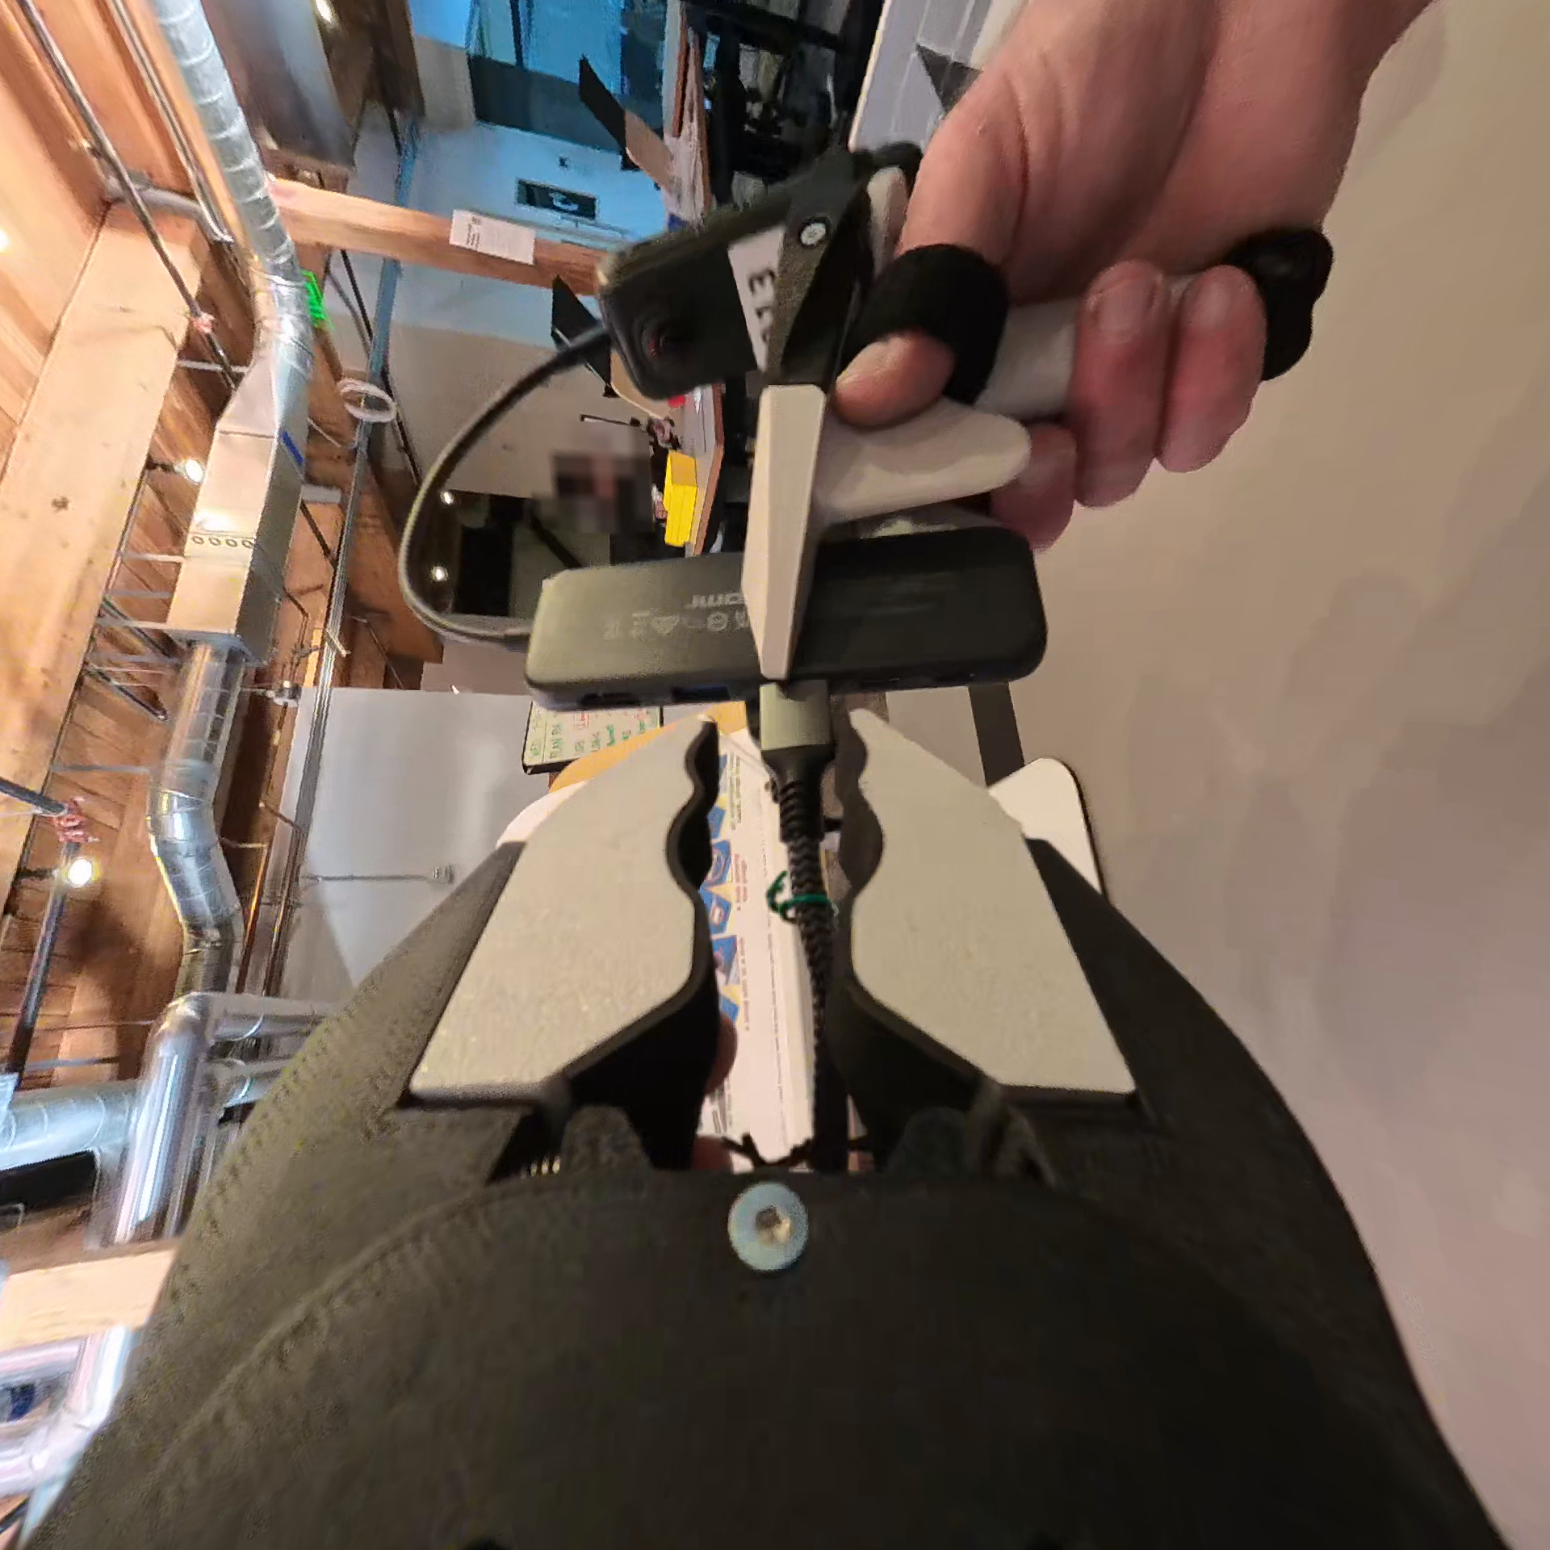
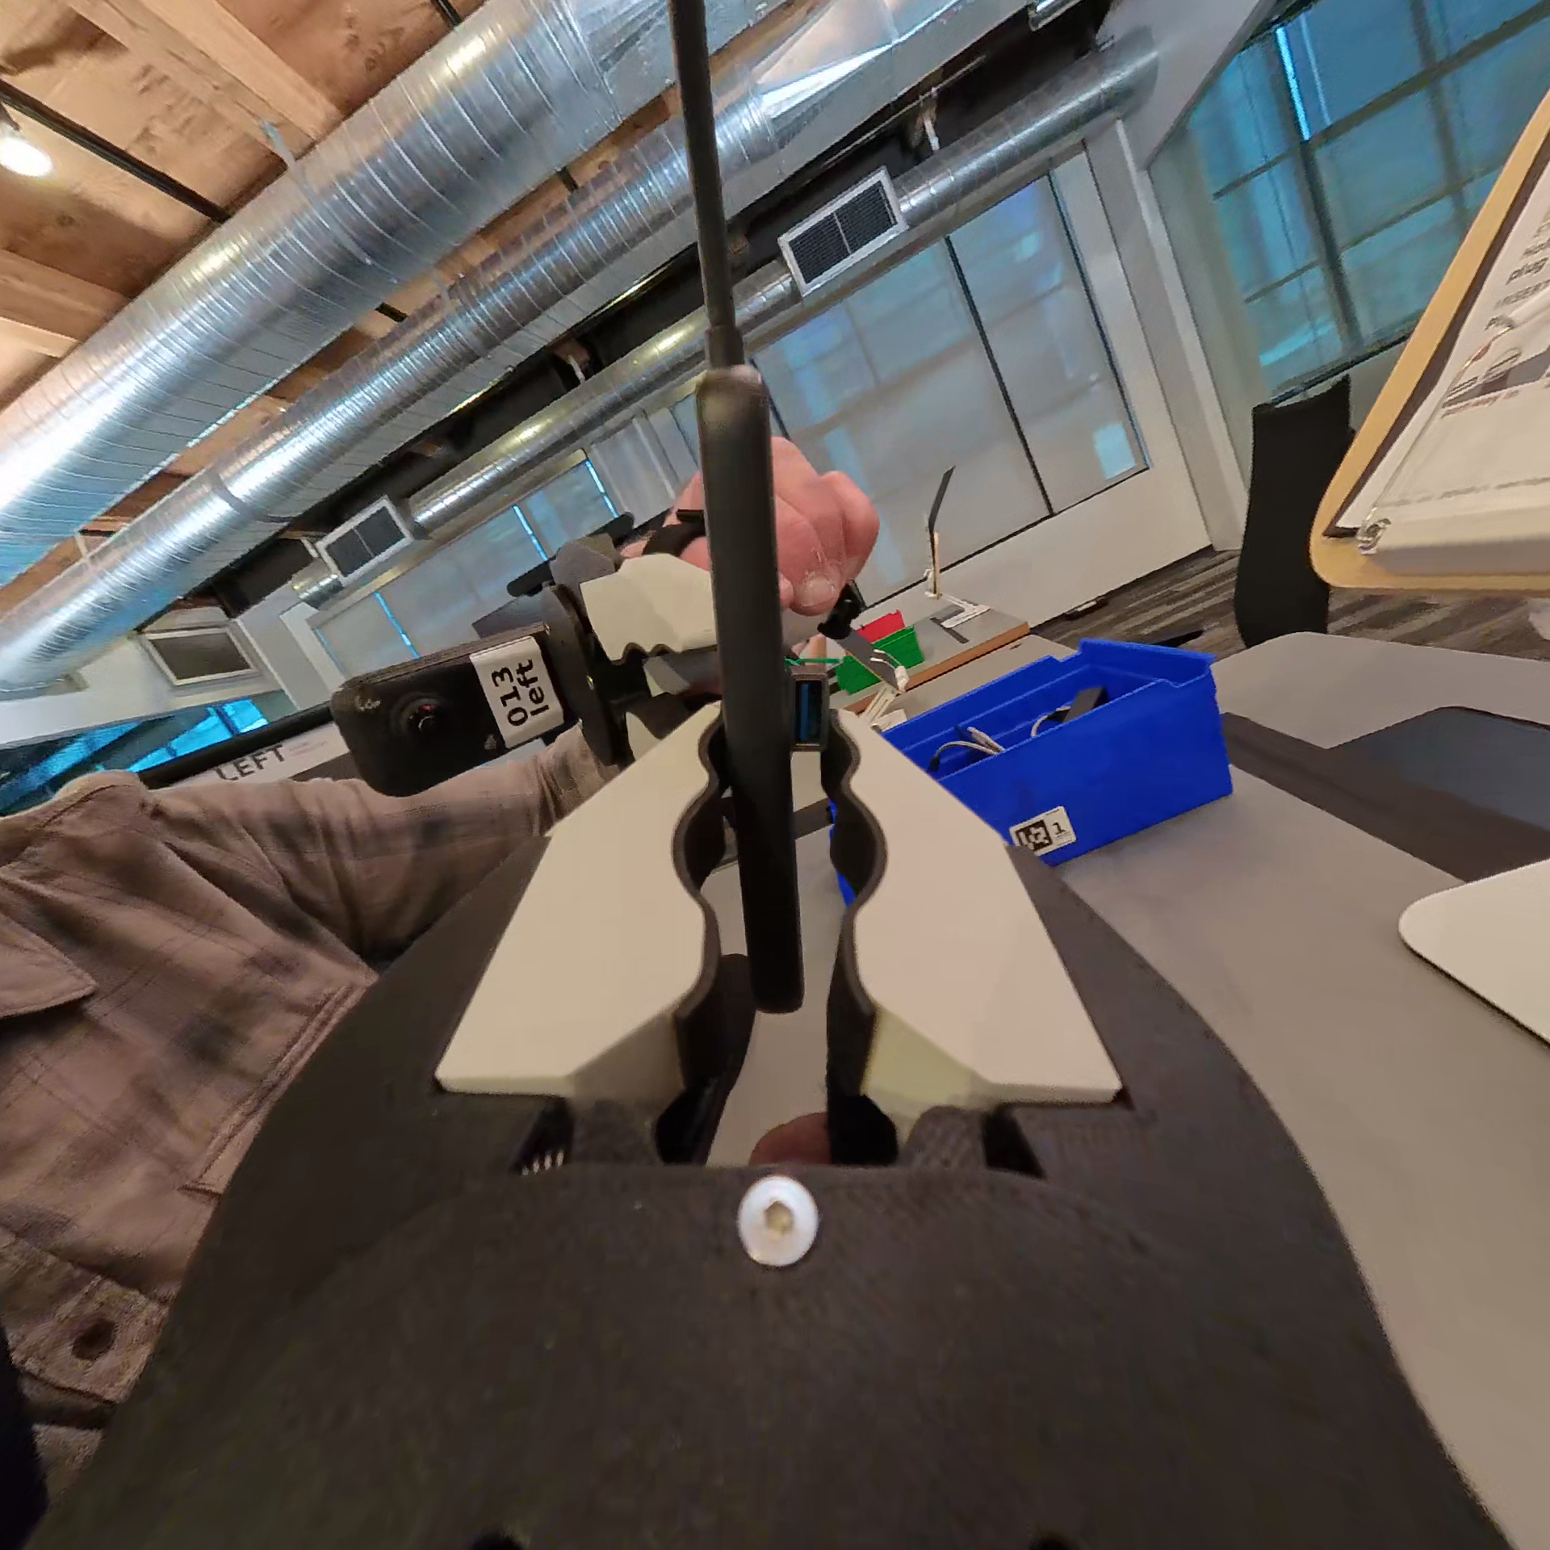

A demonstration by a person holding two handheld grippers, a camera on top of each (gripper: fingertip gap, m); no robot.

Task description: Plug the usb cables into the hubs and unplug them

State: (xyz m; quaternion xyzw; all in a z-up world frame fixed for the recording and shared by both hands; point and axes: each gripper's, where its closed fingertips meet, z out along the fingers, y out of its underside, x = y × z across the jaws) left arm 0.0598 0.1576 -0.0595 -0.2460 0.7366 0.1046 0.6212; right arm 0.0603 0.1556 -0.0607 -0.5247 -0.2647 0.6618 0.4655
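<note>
Left wrist view first: the left gripper [image 1: 780, 755] has its fingers [image 1: 579, 906] spread apart, with the braided usb cable [image 1: 807, 906] running down the gap between them, not pinched as far as I can see. The cable's grey plug [image 1: 793, 711] sits in a port on the near edge of the dark hub [image 1: 663, 625]. That hub is up in the air, squeezed across its middle by the right gripper [image 1: 784, 537], which a hand [image 1: 1115, 252] is holding. A little green twist tie [image 1: 793, 906] wraps the cable. The hub's own black lead [image 1: 444, 503] loops off to the left.

Right wrist view: same hub [image 2: 746, 671] seen edge-on, standing upright between the right gripper [image 2: 776, 738] tips, which are clamped on it. A blue port [image 2: 809, 709] shows on its right side. The other gripper [image 2: 654, 621] sits behind, held in a hand [image 2: 805, 512]; can't tell its jaw state from here. A blue bin [image 2: 1090, 755] with cables in it rests on the grey bench [image 2: 1216, 964], near its far edge.
</note>
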